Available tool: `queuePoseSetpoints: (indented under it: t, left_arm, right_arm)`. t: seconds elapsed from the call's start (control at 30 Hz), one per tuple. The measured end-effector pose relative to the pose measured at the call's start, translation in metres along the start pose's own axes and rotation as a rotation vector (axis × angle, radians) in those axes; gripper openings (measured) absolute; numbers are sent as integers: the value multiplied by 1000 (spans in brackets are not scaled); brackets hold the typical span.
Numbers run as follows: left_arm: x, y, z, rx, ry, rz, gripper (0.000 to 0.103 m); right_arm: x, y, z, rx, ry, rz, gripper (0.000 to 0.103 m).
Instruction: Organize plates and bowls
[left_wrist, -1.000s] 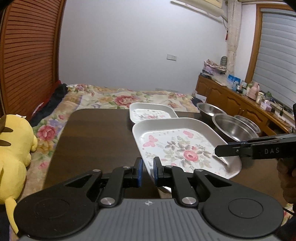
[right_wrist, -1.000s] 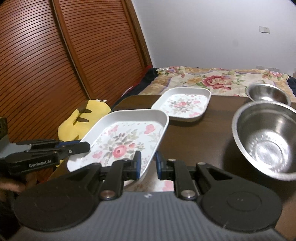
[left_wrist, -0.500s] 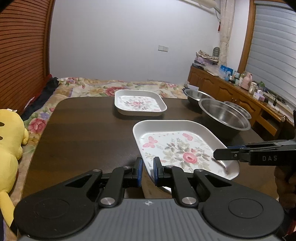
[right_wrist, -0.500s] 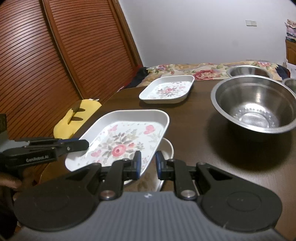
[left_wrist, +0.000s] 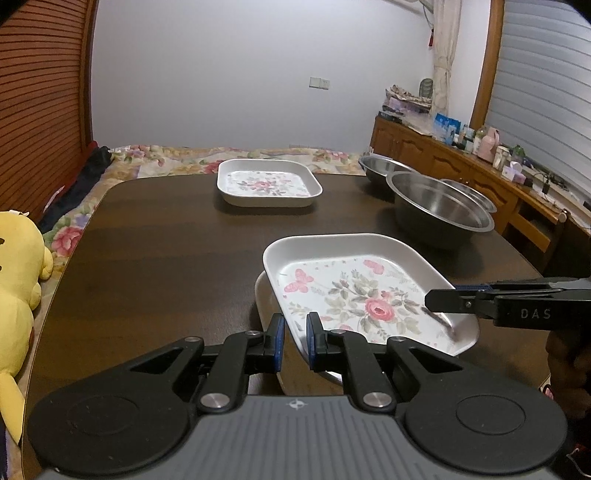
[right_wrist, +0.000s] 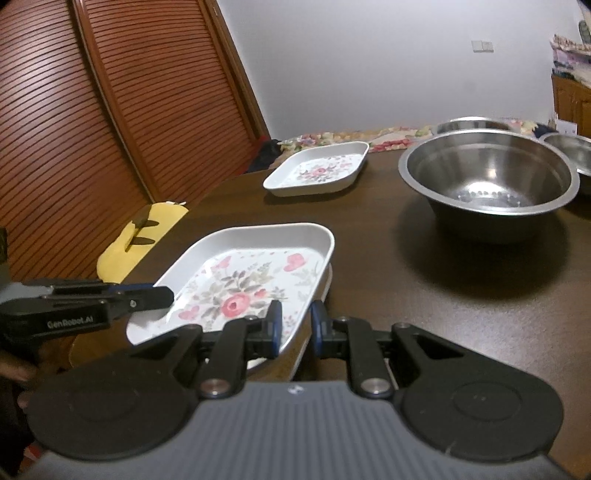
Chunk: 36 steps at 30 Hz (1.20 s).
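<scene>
A white square plate with a rose print (left_wrist: 369, 295) (right_wrist: 251, 280) hangs low over the dark table (left_wrist: 166, 258), held from two sides. My left gripper (left_wrist: 294, 339) is shut on its near-left rim. My right gripper (right_wrist: 295, 325) is shut on the opposite rim and shows from the side as a black bar (left_wrist: 443, 301). The rim of another white plate (left_wrist: 260, 295) (right_wrist: 327, 280) peeks out just beneath it. A second floral plate (left_wrist: 267, 182) (right_wrist: 317, 170) lies at the table's far side. A big steel bowl (left_wrist: 439, 206) (right_wrist: 487, 173) stands to the right.
Two more steel bowls (left_wrist: 380, 164) (left_wrist: 469, 190) sit behind the big one. A yellow plush toy (left_wrist: 18, 277) lies off the table's left edge, near slatted wooden doors (right_wrist: 92, 129). A floral bed (left_wrist: 177, 157) is beyond the table, and a cluttered sideboard (left_wrist: 461, 158) lines the right wall.
Both grippers have come down together with the floral plate, which now sits lower, close over the plate beneath. The far plate and the bowls have stayed where they were.
</scene>
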<state>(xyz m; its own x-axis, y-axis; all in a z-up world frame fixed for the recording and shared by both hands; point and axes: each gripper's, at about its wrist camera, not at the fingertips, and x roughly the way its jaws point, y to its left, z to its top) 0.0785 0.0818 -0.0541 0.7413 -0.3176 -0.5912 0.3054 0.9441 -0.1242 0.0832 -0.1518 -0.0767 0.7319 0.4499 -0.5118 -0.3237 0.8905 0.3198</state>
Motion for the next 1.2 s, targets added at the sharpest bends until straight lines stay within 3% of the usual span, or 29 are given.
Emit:
queuePoseSetpoints:
  t: [1.2]
  left_arm:
    - [7, 0, -8, 8, 16, 31, 15]
  right_arm:
    - [3, 4, -10, -42, 0, -24, 21]
